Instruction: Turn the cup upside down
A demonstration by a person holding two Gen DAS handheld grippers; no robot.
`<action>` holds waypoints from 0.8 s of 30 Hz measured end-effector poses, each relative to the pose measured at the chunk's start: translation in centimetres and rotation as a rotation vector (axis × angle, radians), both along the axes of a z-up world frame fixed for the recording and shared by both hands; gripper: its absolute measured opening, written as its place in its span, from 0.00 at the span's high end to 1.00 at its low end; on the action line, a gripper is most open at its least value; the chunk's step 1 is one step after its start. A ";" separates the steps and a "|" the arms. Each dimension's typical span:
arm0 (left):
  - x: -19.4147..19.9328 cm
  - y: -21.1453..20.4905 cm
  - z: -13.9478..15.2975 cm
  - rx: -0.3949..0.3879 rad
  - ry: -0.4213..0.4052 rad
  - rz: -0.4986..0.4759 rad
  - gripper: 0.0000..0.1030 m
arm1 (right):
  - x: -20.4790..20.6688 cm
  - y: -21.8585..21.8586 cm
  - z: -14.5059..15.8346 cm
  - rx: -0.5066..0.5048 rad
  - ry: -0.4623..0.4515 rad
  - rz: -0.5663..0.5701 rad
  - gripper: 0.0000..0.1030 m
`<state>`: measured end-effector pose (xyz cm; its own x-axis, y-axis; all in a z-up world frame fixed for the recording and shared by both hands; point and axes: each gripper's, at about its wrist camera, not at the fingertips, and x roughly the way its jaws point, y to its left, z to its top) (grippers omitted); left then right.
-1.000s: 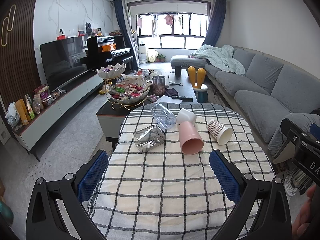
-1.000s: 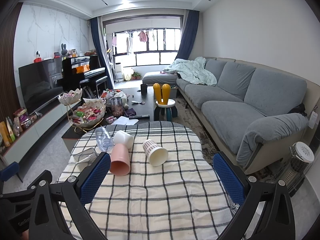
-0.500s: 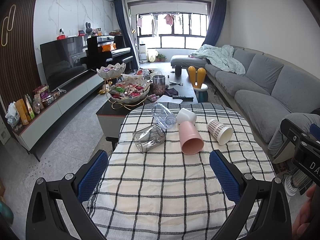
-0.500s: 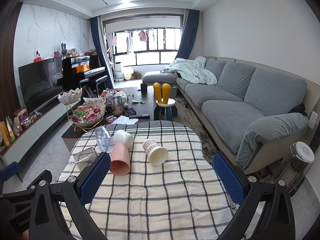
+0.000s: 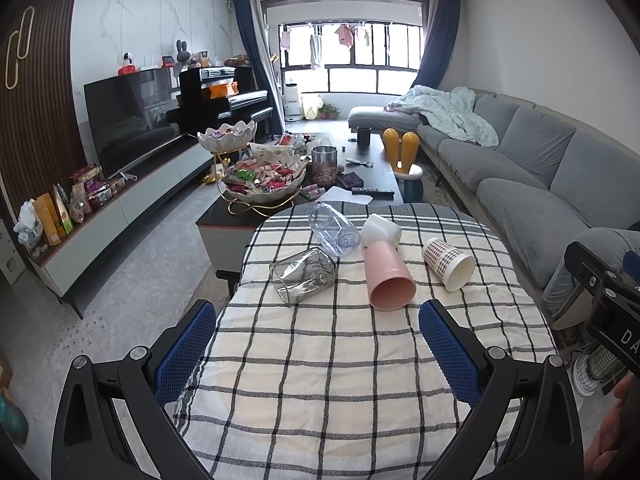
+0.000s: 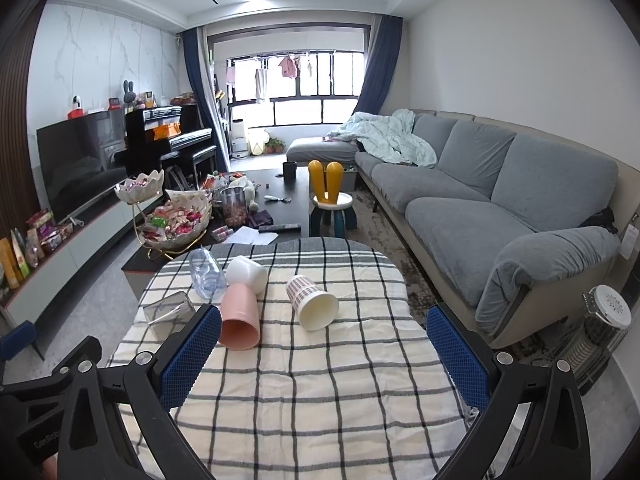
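Observation:
Several cups lie on their sides on a checked tablecloth (image 5: 320,380): a pink cup (image 5: 388,280) (image 6: 239,316), a checked paper cup (image 5: 448,264) (image 6: 312,302), a white cup (image 5: 380,230) (image 6: 247,273), a clear glass (image 5: 304,276) (image 6: 166,312) and a clear bluish plastic cup (image 5: 334,230) (image 6: 206,274). My left gripper (image 5: 318,356) is open and empty, hovering short of the cups. My right gripper (image 6: 324,356) is open and empty, also short of them, with its left finger overlapping the pink cup and the glass.
A dark coffee table (image 5: 372,168) with tiered snack bowls (image 5: 264,184) and a jar stands just beyond the table. A grey sofa (image 6: 500,208) runs along the right. A TV cabinet (image 5: 120,208) is on the left and a small heater (image 6: 600,332) is at the right.

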<state>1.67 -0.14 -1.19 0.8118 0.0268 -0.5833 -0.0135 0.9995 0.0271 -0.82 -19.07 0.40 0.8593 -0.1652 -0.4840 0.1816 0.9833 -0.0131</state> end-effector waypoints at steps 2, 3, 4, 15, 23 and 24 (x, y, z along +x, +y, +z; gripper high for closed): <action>0.5 0.0 -0.2 -0.001 0.006 0.002 0.00 | 0.4 -0.1 -0.2 0.003 0.009 -0.001 0.00; 0.8 -0.1 -0.3 0.001 0.010 0.005 0.00 | 0.6 -0.1 -0.2 0.003 0.013 -0.001 0.00; 1.0 -0.1 -0.5 0.001 0.011 0.009 0.00 | 1.0 -0.3 0.0 0.004 0.020 -0.001 0.00; 5.5 -0.7 -1.8 -0.006 0.028 0.043 0.00 | 6.2 -1.4 -1.0 -0.001 0.073 0.013 0.00; 9.4 -1.9 -3.4 0.001 0.040 0.082 0.00 | 11.8 -2.0 -3.0 -0.026 0.135 0.063 0.00; 9.9 -2.1 -3.7 0.008 0.048 0.092 0.00 | 12.8 -2.1 -3.4 -0.031 0.153 0.073 0.00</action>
<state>11.60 -2.21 -4.90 0.7768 0.1050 -0.6210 -0.1038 0.9939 0.0381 11.98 -21.15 -3.00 0.7861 -0.1217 -0.6060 0.1030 0.9925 -0.0657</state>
